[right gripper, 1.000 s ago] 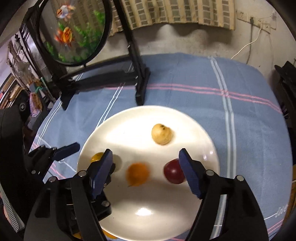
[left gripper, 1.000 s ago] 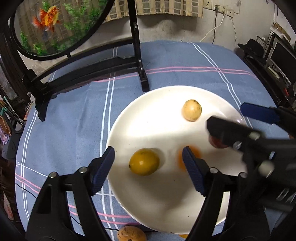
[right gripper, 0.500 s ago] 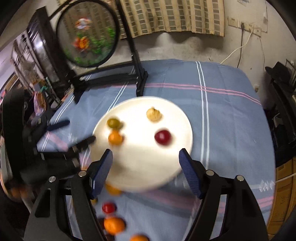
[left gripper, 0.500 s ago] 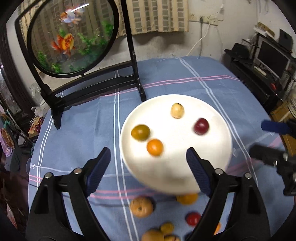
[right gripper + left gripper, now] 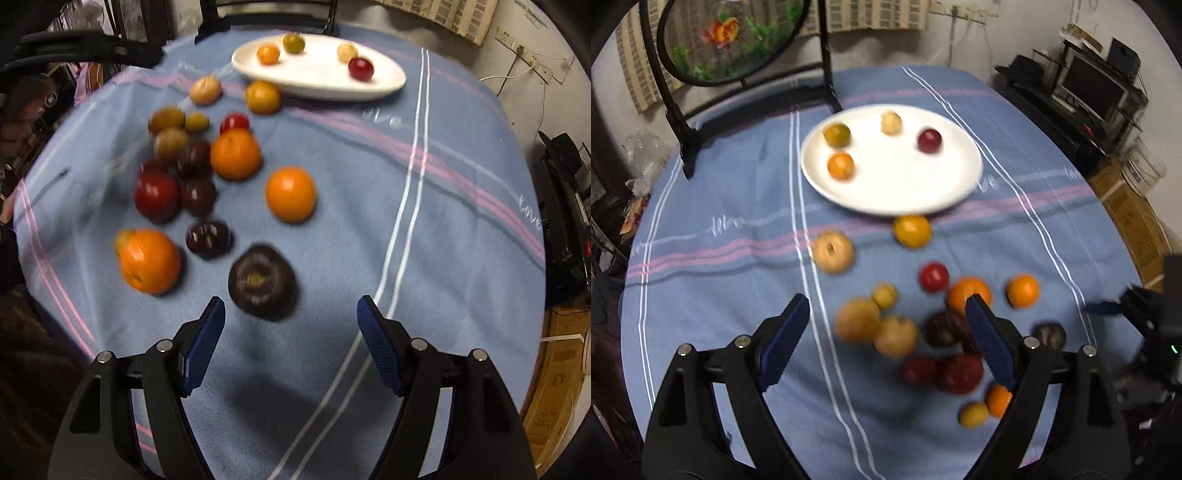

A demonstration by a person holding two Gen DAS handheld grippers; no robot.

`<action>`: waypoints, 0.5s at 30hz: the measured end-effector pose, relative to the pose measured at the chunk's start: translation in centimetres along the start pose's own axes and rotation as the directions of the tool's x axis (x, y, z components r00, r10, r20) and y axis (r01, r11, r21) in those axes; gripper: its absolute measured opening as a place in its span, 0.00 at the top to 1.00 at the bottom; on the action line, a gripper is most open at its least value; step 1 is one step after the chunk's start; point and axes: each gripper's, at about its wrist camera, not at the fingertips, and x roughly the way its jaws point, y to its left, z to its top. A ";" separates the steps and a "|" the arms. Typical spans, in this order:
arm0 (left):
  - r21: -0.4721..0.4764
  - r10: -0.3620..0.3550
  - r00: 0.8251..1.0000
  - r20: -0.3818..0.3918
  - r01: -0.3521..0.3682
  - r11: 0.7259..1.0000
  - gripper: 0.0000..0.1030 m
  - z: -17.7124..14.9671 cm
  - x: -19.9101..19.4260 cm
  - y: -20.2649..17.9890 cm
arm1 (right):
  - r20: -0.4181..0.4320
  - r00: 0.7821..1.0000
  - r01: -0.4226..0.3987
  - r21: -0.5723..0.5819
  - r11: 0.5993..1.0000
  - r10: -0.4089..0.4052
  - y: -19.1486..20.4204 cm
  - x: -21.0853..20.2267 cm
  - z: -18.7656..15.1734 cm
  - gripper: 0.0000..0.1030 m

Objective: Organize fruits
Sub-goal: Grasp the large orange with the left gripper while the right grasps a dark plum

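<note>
4 fruits [image 5: 840, 165] on the plate [image 5: 960, 184], loose fruits [image 5: 857, 320] before it on the cloth [image 5: 720, 280].

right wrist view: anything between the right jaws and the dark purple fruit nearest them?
Nothing. In the right wrist view only bare blue tablecloth separates the open right gripper from the dark purple fruit, which sits just ahead, nearer its left jaw.

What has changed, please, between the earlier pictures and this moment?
Both grippers pulled back from the round white plate toward the loose fruit on the blue striped tablecloth. The left gripper is opening, nothing between its fingers; the right gripper is open and empty. The plate's four fruits look unmoved.
</note>
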 end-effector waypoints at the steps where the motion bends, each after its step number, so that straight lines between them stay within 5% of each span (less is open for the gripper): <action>1: 0.011 -0.005 1.000 -0.005 0.005 1.000 0.15 -0.5 -0.1 -0.4 | 0.013 1.000 -0.009 0.021 1.000 0.009 -0.1 0.4 0.1 0.28; 6: 0.118 -0.044 0.998 -0.046 0.049 0.992 0.15 -3.0 -0.7 -3.6 | 0.038 0.997 -0.066 0.044 0.997 0.064 -0.2 1.6 1.3 0.29; 9: 0.170 -0.071 0.995 -0.072 0.082 0.982 0.15 -4.2 -0.6 -5.6 | 0.013 0.998 -0.060 -0.016 0.998 0.060 0.9 2.1 1.5 0.56; 15: 0.334 -0.088 0.992 -0.088 0.113 0.936 0.15 -6.0 0.3 -10.5 | 0.011 0.995 -0.098 0.056 0.994 0.098 -0.6 0.1 0.7 0.57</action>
